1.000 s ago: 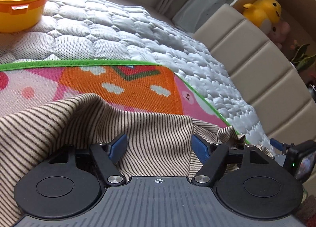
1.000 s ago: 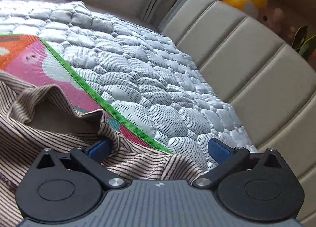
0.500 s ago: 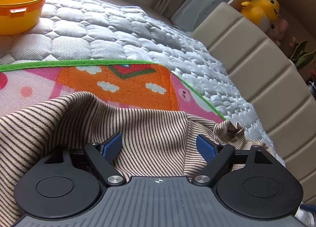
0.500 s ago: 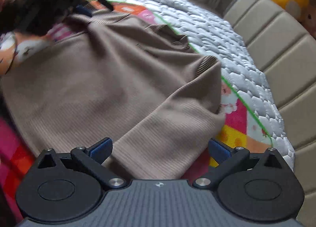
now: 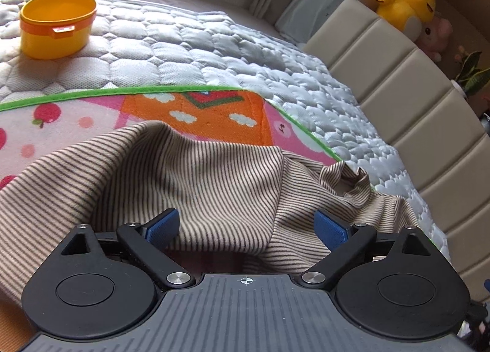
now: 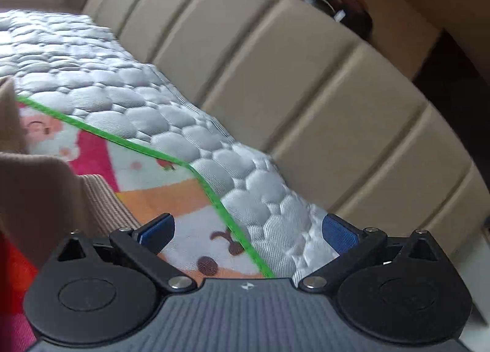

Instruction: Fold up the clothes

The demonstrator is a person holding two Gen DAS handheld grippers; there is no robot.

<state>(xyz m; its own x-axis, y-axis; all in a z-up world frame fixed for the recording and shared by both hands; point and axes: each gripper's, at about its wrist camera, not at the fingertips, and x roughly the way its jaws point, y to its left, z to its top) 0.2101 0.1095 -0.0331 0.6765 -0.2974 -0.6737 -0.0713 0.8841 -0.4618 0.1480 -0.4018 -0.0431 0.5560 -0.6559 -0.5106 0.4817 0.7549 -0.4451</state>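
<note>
Hovering my left gripper (image 5: 246, 225) over the striped shirt (image 5: 199, 180) bunched mid-frame on the play mat (image 5: 76, 113), fingers released; my right gripper (image 6: 248, 229) gapes emptily. Closing now could pinch several layers, dragging the fold crooked.

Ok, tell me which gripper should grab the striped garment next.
Left. The left gripper is open with the striped garment between its fingers; the right gripper is open over the play mat.

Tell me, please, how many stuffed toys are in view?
2: a yellow duck on the shelf behind the headboard, and a pink toy tucked beside it. Others may be hidden.
</note>
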